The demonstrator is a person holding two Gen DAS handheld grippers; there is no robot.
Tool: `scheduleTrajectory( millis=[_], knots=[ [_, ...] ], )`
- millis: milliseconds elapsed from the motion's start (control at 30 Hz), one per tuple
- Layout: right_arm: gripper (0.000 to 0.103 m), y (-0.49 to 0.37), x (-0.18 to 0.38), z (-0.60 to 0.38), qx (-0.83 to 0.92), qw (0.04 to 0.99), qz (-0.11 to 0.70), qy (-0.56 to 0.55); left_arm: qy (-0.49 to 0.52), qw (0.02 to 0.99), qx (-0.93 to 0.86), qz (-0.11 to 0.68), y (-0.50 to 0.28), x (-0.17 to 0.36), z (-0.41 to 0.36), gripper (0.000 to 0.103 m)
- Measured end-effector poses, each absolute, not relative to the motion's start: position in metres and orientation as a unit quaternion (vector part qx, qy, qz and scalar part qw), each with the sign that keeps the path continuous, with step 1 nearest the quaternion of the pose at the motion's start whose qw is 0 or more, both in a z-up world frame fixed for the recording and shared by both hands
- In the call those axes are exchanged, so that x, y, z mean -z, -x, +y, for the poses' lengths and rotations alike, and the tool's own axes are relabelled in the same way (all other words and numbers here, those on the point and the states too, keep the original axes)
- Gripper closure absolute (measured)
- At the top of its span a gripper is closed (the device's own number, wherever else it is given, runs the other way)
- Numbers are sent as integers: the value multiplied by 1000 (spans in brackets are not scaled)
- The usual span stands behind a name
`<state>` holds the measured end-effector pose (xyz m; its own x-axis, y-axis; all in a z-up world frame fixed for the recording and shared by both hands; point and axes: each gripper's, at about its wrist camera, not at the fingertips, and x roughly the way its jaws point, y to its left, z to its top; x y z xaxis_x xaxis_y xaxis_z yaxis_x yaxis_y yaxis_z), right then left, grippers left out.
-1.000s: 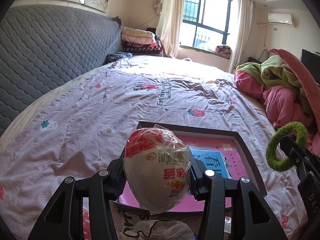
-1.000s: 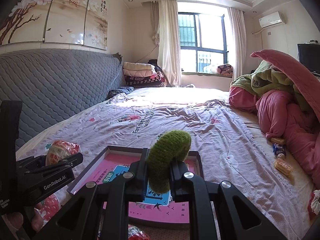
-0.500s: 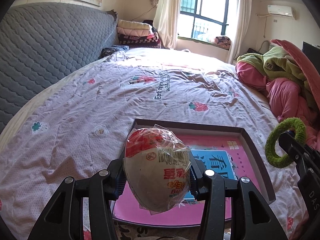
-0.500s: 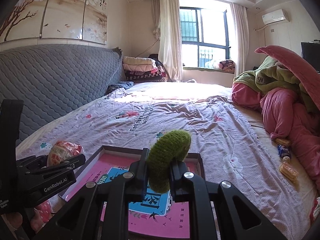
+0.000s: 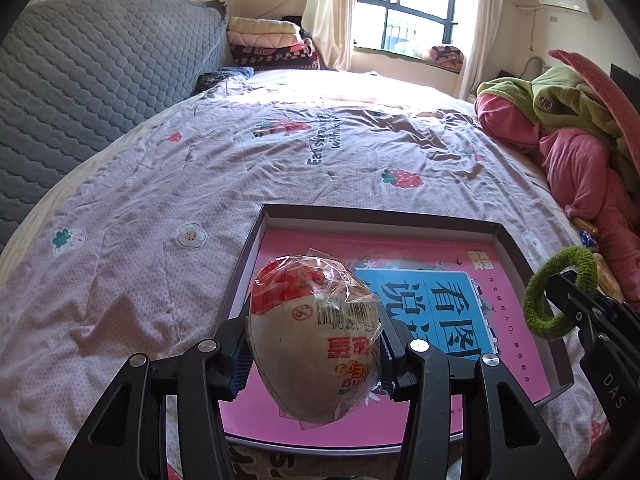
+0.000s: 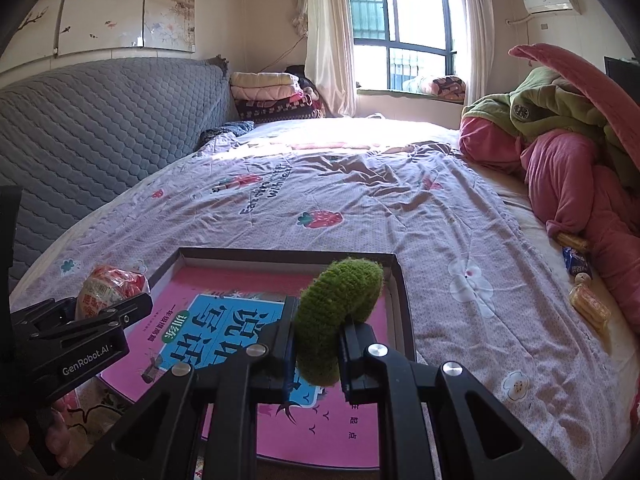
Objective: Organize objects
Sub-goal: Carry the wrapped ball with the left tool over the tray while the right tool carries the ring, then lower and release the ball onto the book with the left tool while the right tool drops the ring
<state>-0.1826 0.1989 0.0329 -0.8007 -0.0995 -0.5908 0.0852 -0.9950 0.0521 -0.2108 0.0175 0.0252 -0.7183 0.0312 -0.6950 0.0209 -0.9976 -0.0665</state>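
Observation:
My left gripper is shut on a plastic-wrapped egg-shaped snack, white with a red top, held above the near left part of a shallow dark box. A pink and blue book lies flat in that box. My right gripper is shut on a fuzzy green hair tie, hanging over the box's near right side. In the left wrist view the green hair tie and right gripper show at the right edge. The snack in the left gripper appears at the left of the right wrist view.
The box rests on a lilac bedspread with strawberry prints. A grey quilted headboard runs along the left. Pink and green bedding is heaped at the right, with small wrapped snacks beside it. Folded blankets sit by the window.
Both grippers have moved forward and lower over the box, each keeping its grip. The box and book now look larger and nearer in both views.

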Motion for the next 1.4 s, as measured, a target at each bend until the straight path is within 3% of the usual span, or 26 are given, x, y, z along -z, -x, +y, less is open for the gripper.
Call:
scheduleTrajectory(
  millis=[1033, 1267, 1400],
  knots=[
    [83, 198, 3, 198, 919, 24, 16, -394, 439, -3, -898, -26, 235, 14, 15, 51],
    [66, 197, -1, 191, 913, 26, 40, -405, 454, 2, -890, -33, 237, 17, 12, 51],
    [65, 196, 0, 186, 908, 19, 63, -414, 460, 4, -887, -36, 237, 16, 11, 51]
  ],
)
